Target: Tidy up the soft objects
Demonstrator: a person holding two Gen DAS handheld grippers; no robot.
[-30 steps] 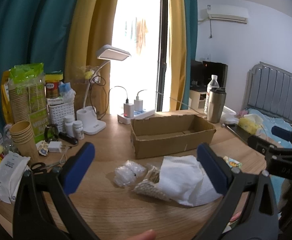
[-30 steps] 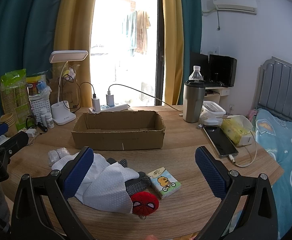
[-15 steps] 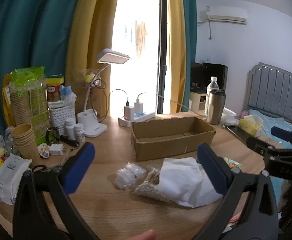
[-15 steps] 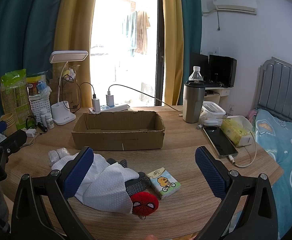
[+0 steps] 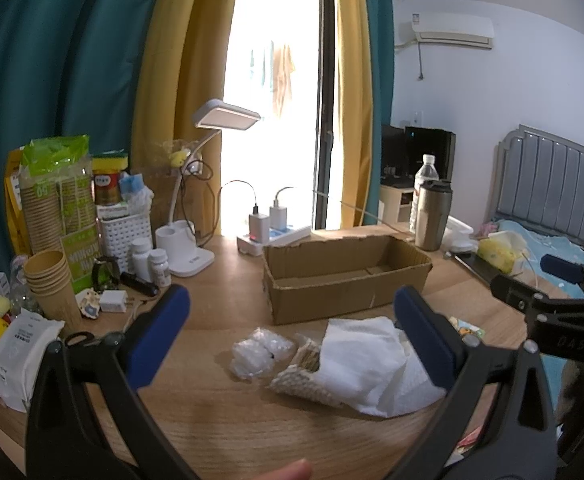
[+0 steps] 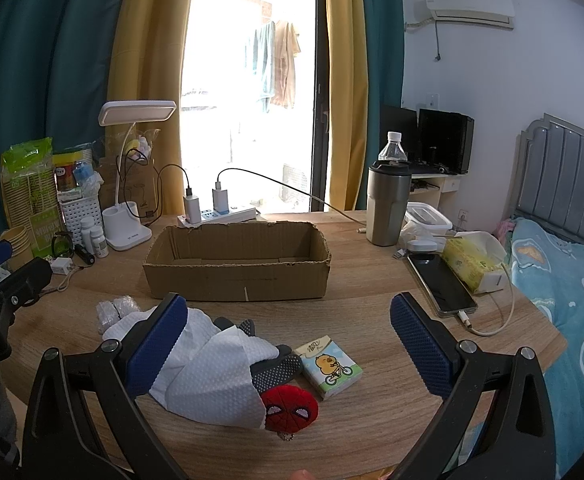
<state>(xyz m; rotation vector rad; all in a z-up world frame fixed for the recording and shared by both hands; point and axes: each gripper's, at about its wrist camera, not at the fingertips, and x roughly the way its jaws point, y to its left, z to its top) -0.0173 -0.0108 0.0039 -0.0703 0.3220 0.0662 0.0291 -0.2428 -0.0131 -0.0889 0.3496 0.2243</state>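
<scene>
Both claws, left claw (image 5: 292, 320) and right claw (image 6: 287, 332), gape empty. Ahead, the limp white cloth (image 6: 207, 372) should pinch easily at a bunched fold.

Cardboard box (image 6: 237, 264): open-topped, shallow, brown, edges torn; seen empty, set upright on the wooden table. White textured cloth (image 6: 207, 364): crumpled, laid in front of the box, draped over a dark dotted fabric item (image 6: 273, 368). Clear plastic bundle (image 5: 257, 352): crinkled, placed just left of the cloth. Beige knitted piece (image 5: 300, 384): partly covered by the cloth. Red spider-mask plush (image 6: 289, 404): round, found at the cloth's near edge. Tissue pack (image 6: 332, 366): small, printed with a cartoon cyclist, laid flat beside the plush.
</scene>
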